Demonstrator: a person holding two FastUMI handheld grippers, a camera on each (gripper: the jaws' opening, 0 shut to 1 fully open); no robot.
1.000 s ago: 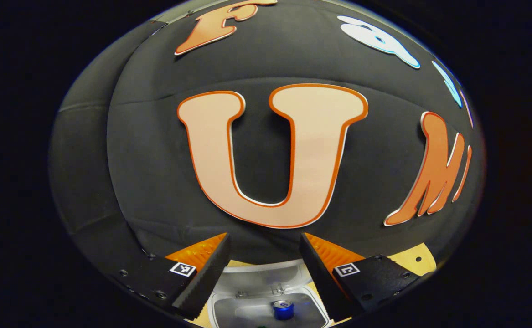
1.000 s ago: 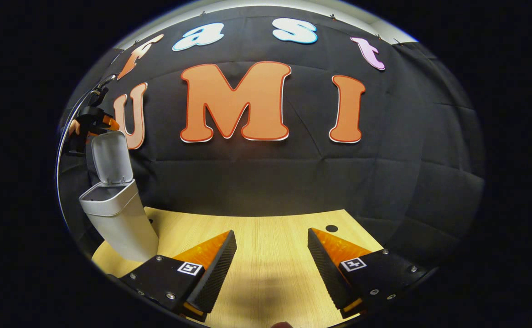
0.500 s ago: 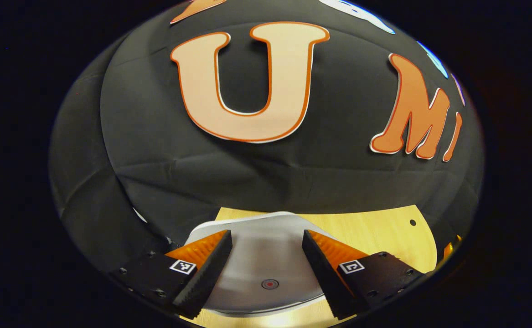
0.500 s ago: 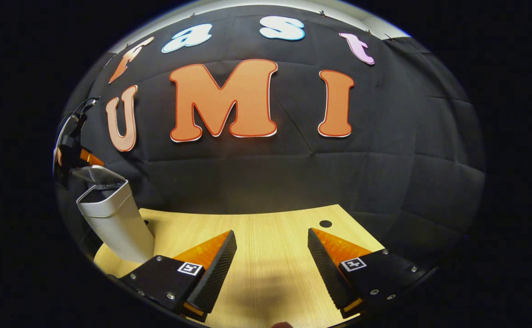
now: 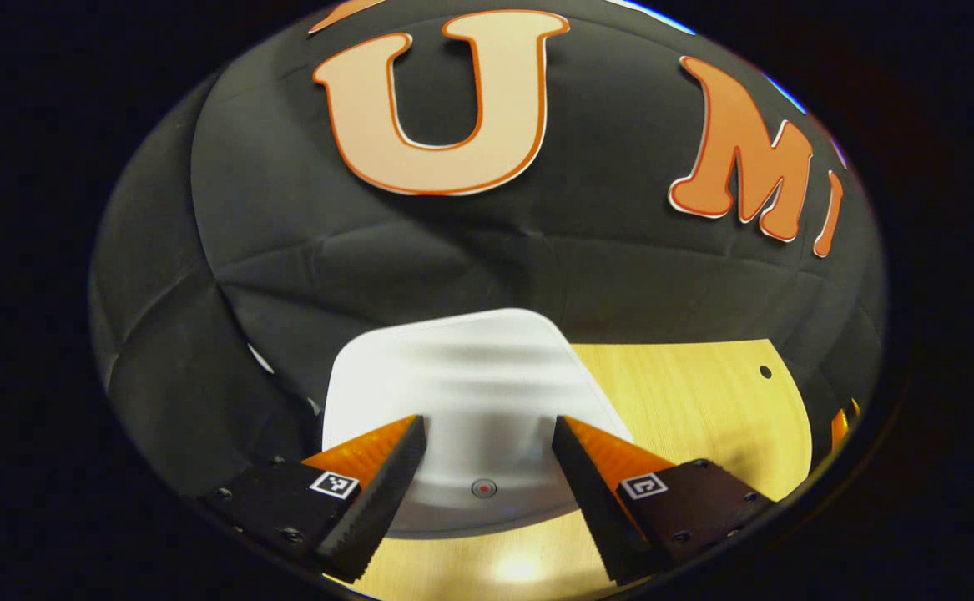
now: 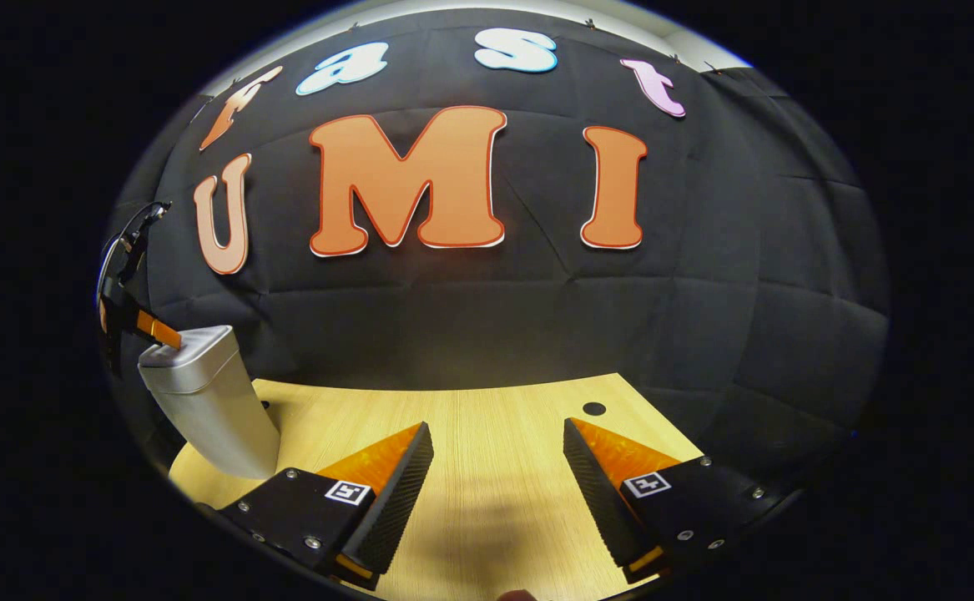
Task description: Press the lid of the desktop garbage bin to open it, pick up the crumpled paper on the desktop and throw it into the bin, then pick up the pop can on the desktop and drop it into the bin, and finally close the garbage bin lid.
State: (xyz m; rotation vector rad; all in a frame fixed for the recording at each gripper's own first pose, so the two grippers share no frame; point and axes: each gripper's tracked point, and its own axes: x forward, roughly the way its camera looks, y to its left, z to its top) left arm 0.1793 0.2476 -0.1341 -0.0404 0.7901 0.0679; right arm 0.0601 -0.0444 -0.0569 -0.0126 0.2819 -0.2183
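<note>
We are looking at a light wooden table (image 6: pixel 487 401) with thin lines of grain running along its top, and it is shining bright yellow where the light is hitting it near the front edge in the left gripper view. We are seeing a small round dark hole (image 6: pixel 593 409) sitting in the tabletop near the far right corner, close to the wall. We are also seeing a black cloth wall (image 6: pixel 704 317) hanging behind the table, with soft folds and creases running across it.
</note>
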